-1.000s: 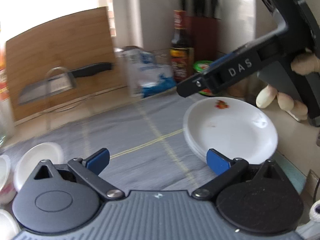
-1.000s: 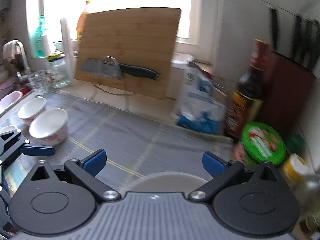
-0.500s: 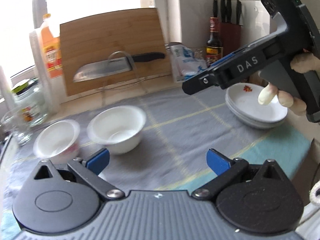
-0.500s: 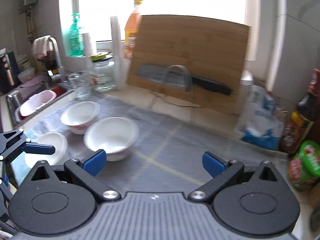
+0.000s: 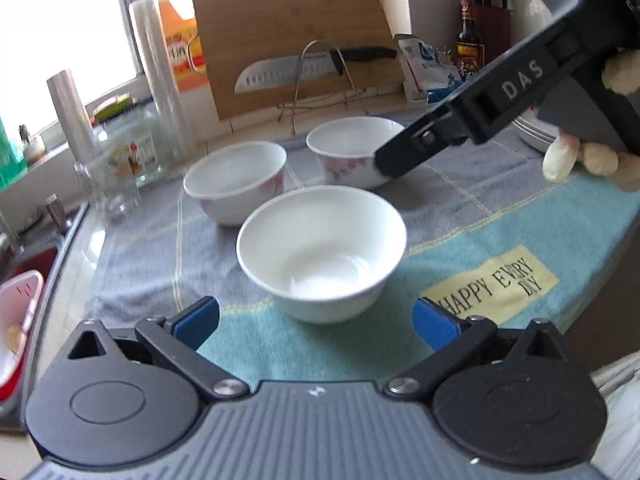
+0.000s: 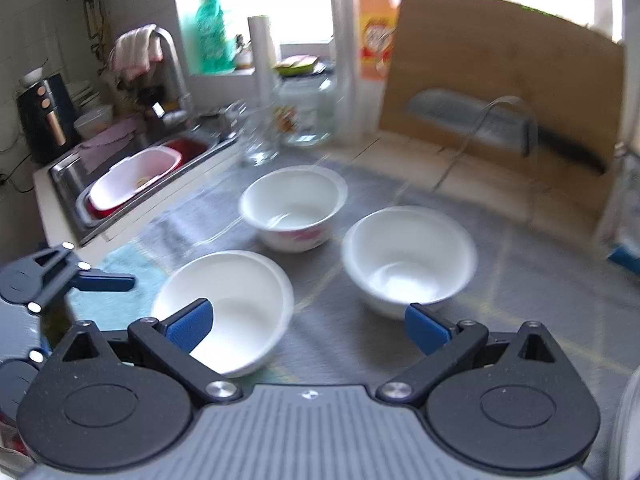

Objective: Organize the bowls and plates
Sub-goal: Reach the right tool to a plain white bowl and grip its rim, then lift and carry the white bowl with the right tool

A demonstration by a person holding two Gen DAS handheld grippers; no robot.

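Note:
Three white bowls stand on a grey and teal cloth [image 5: 500, 216]. The plain nearest bowl [image 5: 320, 252] sits just ahead of my left gripper [image 5: 316, 322], which is open and empty. Behind it are a left bowl [image 5: 236, 180] and a right bowl [image 5: 352, 148], both with pink flowers. A stack of white plates [image 5: 536, 132] shows at the right edge, behind a hand. My right gripper [image 6: 308, 324] is open and empty above the near bowl [image 6: 228, 304] and another bowl [image 6: 408, 256], with the third bowl [image 6: 294, 204] beyond.
A bamboo cutting board [image 5: 288, 40] with a knife [image 5: 304, 70] on a wire rack leans at the back. A glass jar [image 5: 132, 152], a drinking glass [image 5: 120, 196], bottles and a knife block [image 5: 488, 28] line the wall. A sink [image 6: 136, 168] with a pink basin lies left.
Both views have swung left, away from the plate stack and onto the three bowls, which now sit close ahead. Both grippers stay open and empty.

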